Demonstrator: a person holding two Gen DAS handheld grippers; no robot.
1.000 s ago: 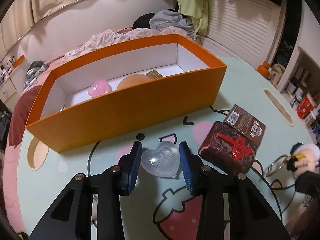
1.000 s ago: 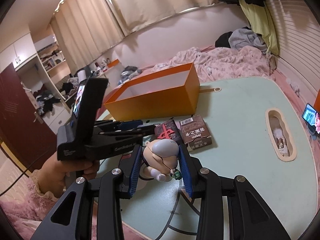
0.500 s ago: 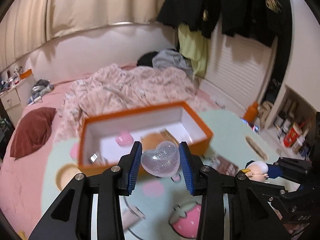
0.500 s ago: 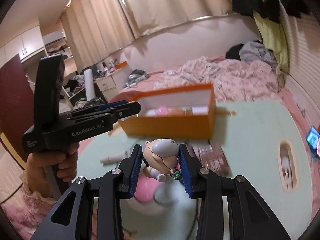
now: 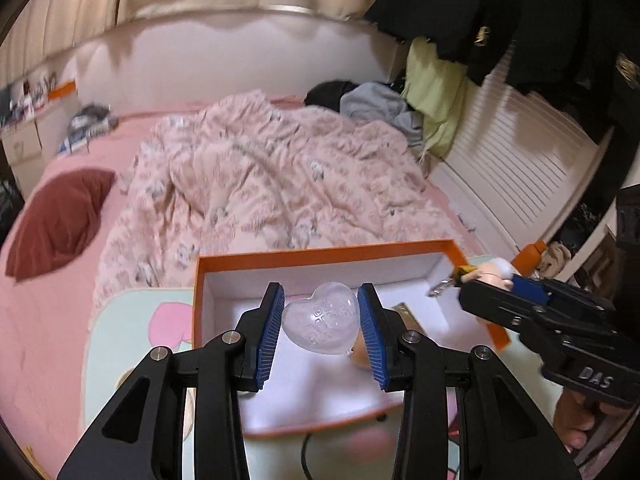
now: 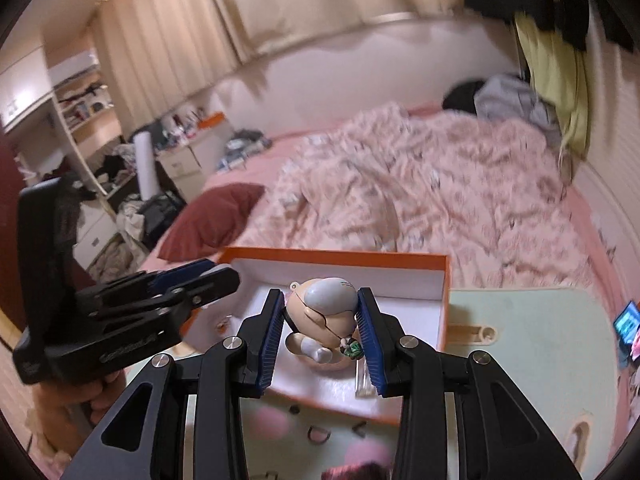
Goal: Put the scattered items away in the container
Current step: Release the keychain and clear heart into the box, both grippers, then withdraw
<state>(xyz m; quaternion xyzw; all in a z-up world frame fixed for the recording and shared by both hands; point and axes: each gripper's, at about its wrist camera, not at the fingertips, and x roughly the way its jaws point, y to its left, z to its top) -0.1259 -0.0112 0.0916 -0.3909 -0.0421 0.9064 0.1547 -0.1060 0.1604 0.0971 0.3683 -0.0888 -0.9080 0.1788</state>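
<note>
My left gripper [image 5: 320, 320] is shut on a clear heart-shaped case [image 5: 320, 320] and holds it above the open orange box [image 5: 320, 249]. My right gripper [image 6: 322, 328] is shut on a small grey-haired figurine [image 6: 324, 320] and holds it over the same orange box [image 6: 340, 258]. The right gripper also shows at the right of the left wrist view [image 5: 460, 284], over the box's right end. The left gripper shows at the left of the right wrist view [image 6: 224, 276], over the box's left end. A gold item [image 5: 408, 312] lies inside the box.
The box stands on a mint table mat [image 6: 520, 340] with cartoon prints. A bed with a pink quilt [image 5: 260, 176] lies just behind the table. A dark red pillow [image 5: 60, 216] lies on its left. Shelves and clutter [image 6: 100, 152] stand at far left.
Both grippers have lifted their items off the table and carried them up and forward until they hang over the orange box. The box now appears below the fingers.
</note>
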